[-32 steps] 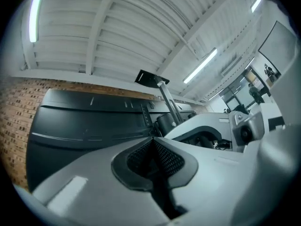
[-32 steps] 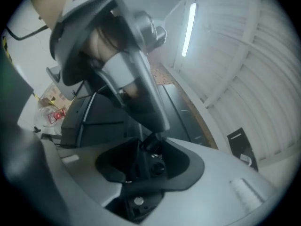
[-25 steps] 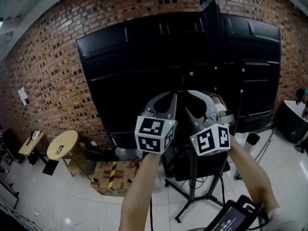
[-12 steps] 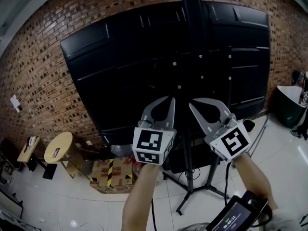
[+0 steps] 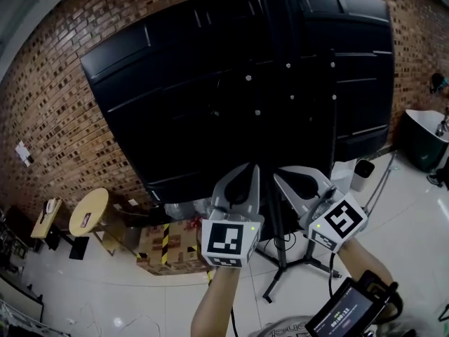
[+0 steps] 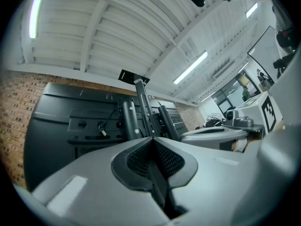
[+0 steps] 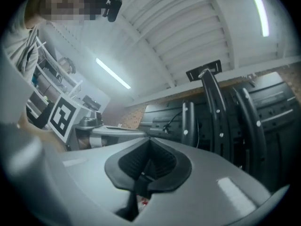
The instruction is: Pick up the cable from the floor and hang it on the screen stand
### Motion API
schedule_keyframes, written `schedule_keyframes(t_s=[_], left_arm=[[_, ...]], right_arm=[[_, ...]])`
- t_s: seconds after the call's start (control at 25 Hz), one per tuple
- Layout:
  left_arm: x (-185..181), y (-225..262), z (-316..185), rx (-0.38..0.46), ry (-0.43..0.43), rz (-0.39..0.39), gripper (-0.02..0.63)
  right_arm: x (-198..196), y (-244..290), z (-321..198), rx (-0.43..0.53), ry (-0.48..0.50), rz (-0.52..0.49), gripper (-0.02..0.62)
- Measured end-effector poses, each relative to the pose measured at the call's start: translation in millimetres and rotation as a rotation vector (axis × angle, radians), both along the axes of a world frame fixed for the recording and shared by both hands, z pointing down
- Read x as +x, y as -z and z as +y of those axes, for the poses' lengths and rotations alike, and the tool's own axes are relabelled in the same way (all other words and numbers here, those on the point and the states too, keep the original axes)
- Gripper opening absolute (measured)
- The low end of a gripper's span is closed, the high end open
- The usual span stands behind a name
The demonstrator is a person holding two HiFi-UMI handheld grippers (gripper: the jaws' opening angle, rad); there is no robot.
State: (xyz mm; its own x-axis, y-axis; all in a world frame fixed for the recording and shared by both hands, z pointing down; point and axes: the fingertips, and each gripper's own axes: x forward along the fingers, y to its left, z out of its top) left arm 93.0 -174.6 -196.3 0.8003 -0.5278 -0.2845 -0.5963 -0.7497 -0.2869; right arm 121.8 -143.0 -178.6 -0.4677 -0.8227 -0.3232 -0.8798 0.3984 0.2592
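Note:
The large black screen [image 5: 210, 83] fills the head view with its back to me, on a stand whose pole [image 5: 275, 20] rises at the middle above tripod legs [image 5: 280, 279]. A thin dark cable [image 5: 286, 239] hangs by the pole low down. A short cable with a plug [image 6: 107, 121] dangles on the screen's back bracket. My left gripper [image 5: 254, 166] and right gripper [image 5: 275, 173] are side by side in front of the screen's lower edge. Both point up at it, apart from it. Both are shut, with nothing visible between their pads [image 6: 162, 157] [image 7: 157, 161].
A brick wall stands behind the screen. At lower left are a round yellow table [image 5: 88, 213] and a cardboard box with yellow-black tape [image 5: 165, 248]. A dark green tub [image 5: 424, 135] is at the right edge. A device with a lit display [image 5: 344, 314] sits at my right forearm.
Both grippers have sunk lower in the head view. The right gripper has rolled so that its marker cube now faces right, and its jaws have gone from open to shut.

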Motion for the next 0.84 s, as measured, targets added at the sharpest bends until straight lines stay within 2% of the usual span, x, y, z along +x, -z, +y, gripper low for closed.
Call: schedule_keyframes(t_s=[0.12, 0.24, 0.4, 0.52, 0.64, 0.84], left_arm=[[-9, -35, 15, -0.055, 0.011, 0.014, 0.011], [-13, -85, 32, -0.129, -0.016, 0.006, 0.006], [-27, -165, 52, -0.303, -0.013, 0.015, 0.006], [-45, -218, 68, -0.435, 0.023, 0.001, 0.006], [-58, -245, 79, -0.498, 0.055, -0.025, 0.006], [-54, -253, 85, -0.466, 0.069, -0.051, 0.006]], right_arm=[[-12, -49, 0, -0.116, 0.046, -0.035, 0.002], [-21, -98, 10, -0.232, 0.083, -0.128, 0.002], [-36, -154, 29, -0.347, 0.101, -0.227, 0.002], [-47, -189, 44, -0.428, 0.099, -0.267, 0.002], [-51, -206, 56, -0.459, 0.078, -0.245, 0.002], [-50, -207, 69, -0.4, 0.031, -0.144, 0.002]])
